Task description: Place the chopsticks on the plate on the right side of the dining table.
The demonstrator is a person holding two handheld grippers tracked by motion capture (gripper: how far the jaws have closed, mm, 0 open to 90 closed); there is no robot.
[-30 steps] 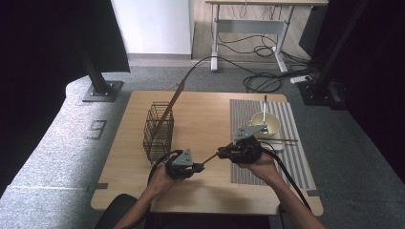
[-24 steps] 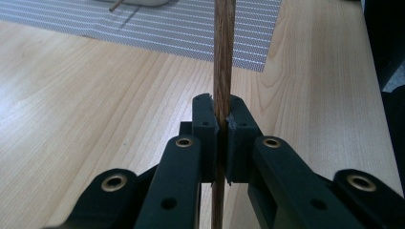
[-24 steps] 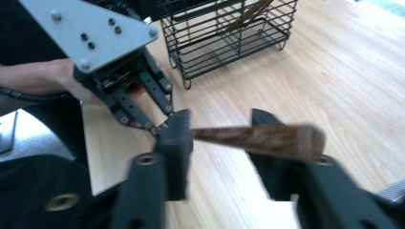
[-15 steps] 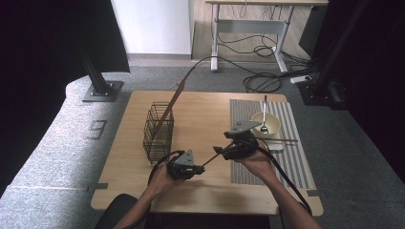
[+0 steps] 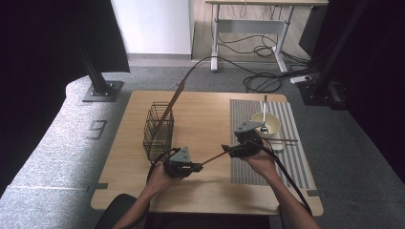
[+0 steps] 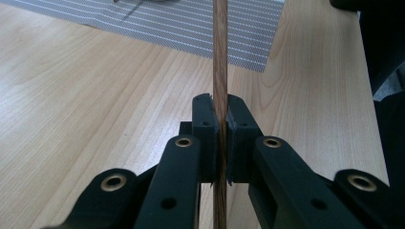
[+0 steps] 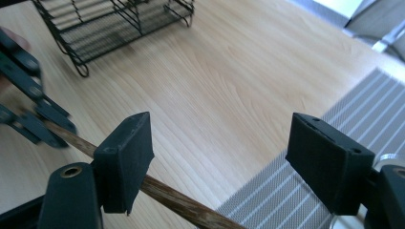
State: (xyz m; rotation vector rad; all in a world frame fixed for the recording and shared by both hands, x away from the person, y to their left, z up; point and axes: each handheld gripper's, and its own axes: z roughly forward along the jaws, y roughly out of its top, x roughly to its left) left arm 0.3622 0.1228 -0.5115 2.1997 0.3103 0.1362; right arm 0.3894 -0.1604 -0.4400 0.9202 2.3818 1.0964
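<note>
Beside wire basket (image 5: 158,130), left claw (image 5: 197,167) clamping wooden stick (image 5: 213,158), right claw (image 5: 226,150) just opened, bowl (image 5: 272,125) behind.

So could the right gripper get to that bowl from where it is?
Probably yes: the right gripper stands open near the bowl, with nothing between them. It would first have to move off the stick that the left gripper clamps.

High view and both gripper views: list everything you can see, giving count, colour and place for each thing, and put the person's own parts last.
Table: one, light wood, centre.
Wire basket: one, black, table's left.
Placemat: one, grey striped, table's right.
Bowl: one, cream, on placemat.
Spoon: one, silver, in bowl.
Chopstick: one, brown, between the grippers.
Second chopstick: one, brown, beside bowl.
Left gripper: black, shut on chopstick.
Right gripper: black, jaws just opened, wide apart.
</note>
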